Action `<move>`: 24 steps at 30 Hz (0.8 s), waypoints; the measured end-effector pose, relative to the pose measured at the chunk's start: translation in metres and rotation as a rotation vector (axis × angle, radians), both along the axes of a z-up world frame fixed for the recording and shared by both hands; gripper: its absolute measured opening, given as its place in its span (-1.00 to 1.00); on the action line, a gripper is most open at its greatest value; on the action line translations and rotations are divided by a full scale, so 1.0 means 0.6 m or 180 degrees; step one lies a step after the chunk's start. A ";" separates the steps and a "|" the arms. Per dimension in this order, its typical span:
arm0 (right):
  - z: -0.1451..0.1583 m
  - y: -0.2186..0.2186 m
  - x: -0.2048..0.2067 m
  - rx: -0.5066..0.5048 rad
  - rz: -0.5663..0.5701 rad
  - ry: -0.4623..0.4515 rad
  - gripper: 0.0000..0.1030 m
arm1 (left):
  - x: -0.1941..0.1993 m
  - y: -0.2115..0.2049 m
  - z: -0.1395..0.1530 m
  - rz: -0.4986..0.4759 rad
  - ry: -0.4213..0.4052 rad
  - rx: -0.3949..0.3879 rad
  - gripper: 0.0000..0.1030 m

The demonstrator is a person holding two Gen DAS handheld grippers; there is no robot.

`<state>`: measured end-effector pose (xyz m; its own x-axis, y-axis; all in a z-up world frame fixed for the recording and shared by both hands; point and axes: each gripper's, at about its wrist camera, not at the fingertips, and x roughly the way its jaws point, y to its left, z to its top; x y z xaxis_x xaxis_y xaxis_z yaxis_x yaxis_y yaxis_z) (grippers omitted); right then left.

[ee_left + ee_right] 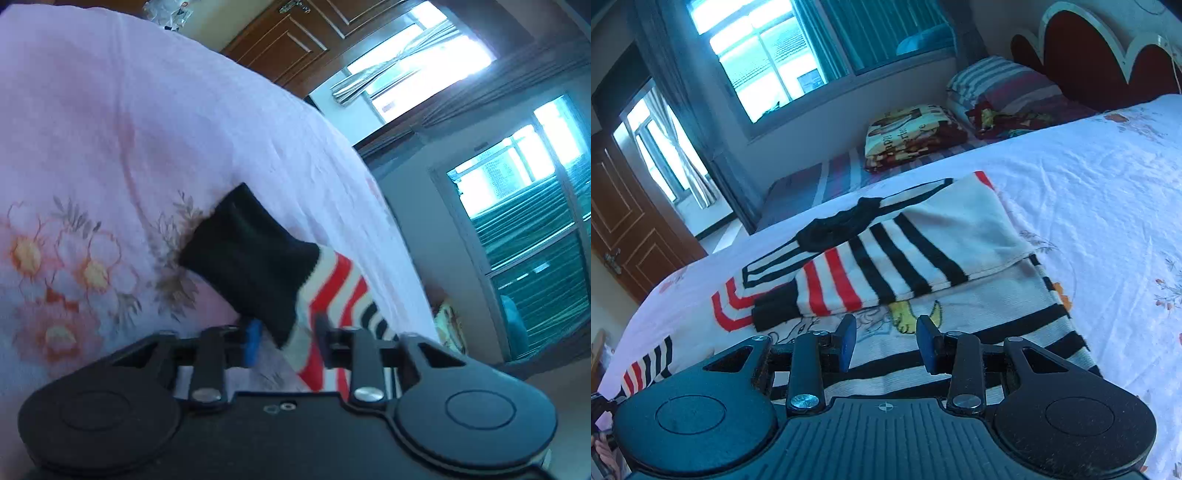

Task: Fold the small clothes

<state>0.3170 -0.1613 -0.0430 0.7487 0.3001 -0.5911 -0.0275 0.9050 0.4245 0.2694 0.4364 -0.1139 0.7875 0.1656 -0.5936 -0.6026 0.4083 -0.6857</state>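
A small sweater [960,229] with white, black and red stripes lies flat on the bed. Its black collar [838,225] faces the far side. One sleeve [827,288] with a black cuff is folded across the body, above a cartoon print [905,317]. My right gripper [886,343] hovers open just over the sweater's hem, with nothing between its blue pads [847,343]. In the left wrist view my left gripper [288,332] is shut on the other sleeve [332,291]. Its black cuff [243,254] sticks out ahead over the sheet.
The pale pink floral sheet [147,110] covers the bed, and its edge drops off to the right in the left wrist view. Folded blankets [912,133], a striped pillow [997,85] and a red headboard [1089,48] lie beyond. A brown door [628,229] and windows stand behind.
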 end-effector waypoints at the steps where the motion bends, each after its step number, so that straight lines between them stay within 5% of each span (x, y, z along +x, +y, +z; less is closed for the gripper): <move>1: 0.000 0.003 -0.001 -0.0019 0.0012 0.0006 -0.28 | 0.005 0.003 -0.002 -0.0036 0.0042 -0.0021 -0.91; 10: -0.012 -0.006 0.007 -0.0013 0.0095 0.0040 -0.28 | 0.052 -0.093 0.115 -0.0600 -0.0251 0.0854 -0.91; 15: -0.014 -0.026 0.009 0.0077 0.0089 0.0014 -0.28 | 0.134 -0.192 0.169 -0.1076 -0.0385 0.1065 -0.91; 24: -0.022 -0.102 0.030 0.0240 -0.0029 -0.0039 -0.28 | 0.308 -0.463 0.167 -0.2240 -0.0291 0.1492 -0.91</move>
